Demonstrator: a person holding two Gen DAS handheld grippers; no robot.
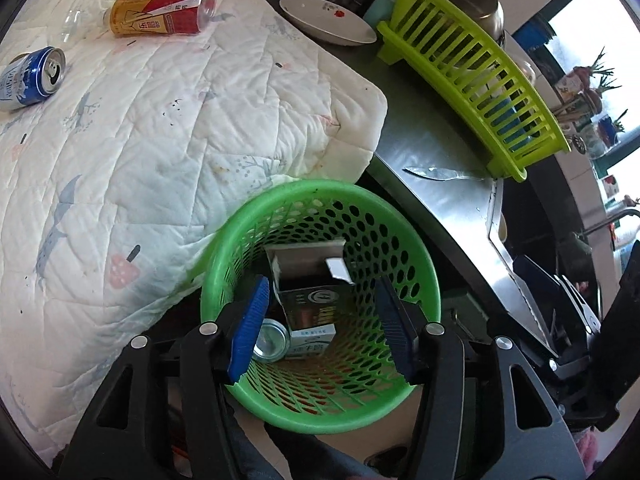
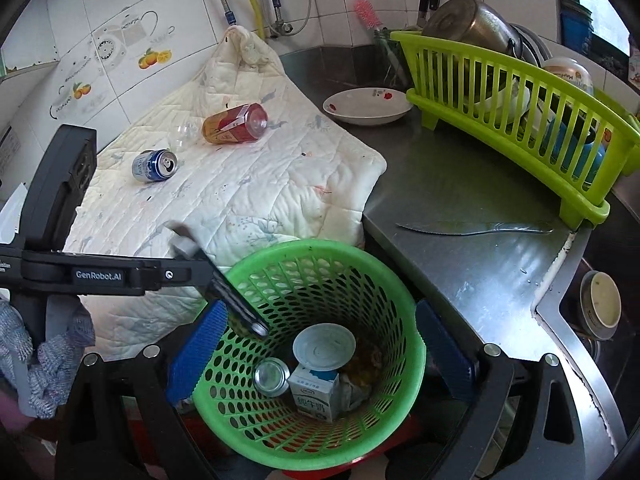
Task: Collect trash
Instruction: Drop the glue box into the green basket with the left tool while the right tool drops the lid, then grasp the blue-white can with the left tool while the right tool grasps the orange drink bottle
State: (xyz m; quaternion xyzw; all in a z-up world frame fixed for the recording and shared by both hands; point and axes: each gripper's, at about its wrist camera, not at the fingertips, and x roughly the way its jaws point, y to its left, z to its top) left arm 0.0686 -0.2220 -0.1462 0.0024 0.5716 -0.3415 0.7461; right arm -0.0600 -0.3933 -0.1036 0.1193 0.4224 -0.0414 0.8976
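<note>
A green mesh trash basket (image 1: pixel 420 280) (image 2: pixel 412 344) stands below the counter edge. It holds a milk carton (image 2: pixel 316 396), a silver can (image 2: pixel 272 376), a round lid (image 2: pixel 324 346) and an opened box (image 1: pixel 312 300). My left gripper (image 1: pixel 320 328) is open and empty, its blue pads over the basket; it also shows in the right wrist view (image 2: pixel 256 326). My right gripper (image 2: pixel 320 360) is open, its pads standing on either side of the basket. On the quilted cloth (image 2: pixel 260 184) lie a blue can (image 1: pixel 30 78) (image 2: pixel 154 165) and a red-yellow bottle (image 1: pixel 164 8) (image 2: pixel 234 122).
A lime dish rack (image 2: pixel 516 108) with a pot and bowls stands at the back right. A white plate (image 2: pixel 366 105) and a knife (image 2: pixel 472 227) lie on the steel counter. The sink (image 2: pixel 600 308) with a bowl is at the right. A clear cup (image 2: pixel 184 132) lies by the bottle.
</note>
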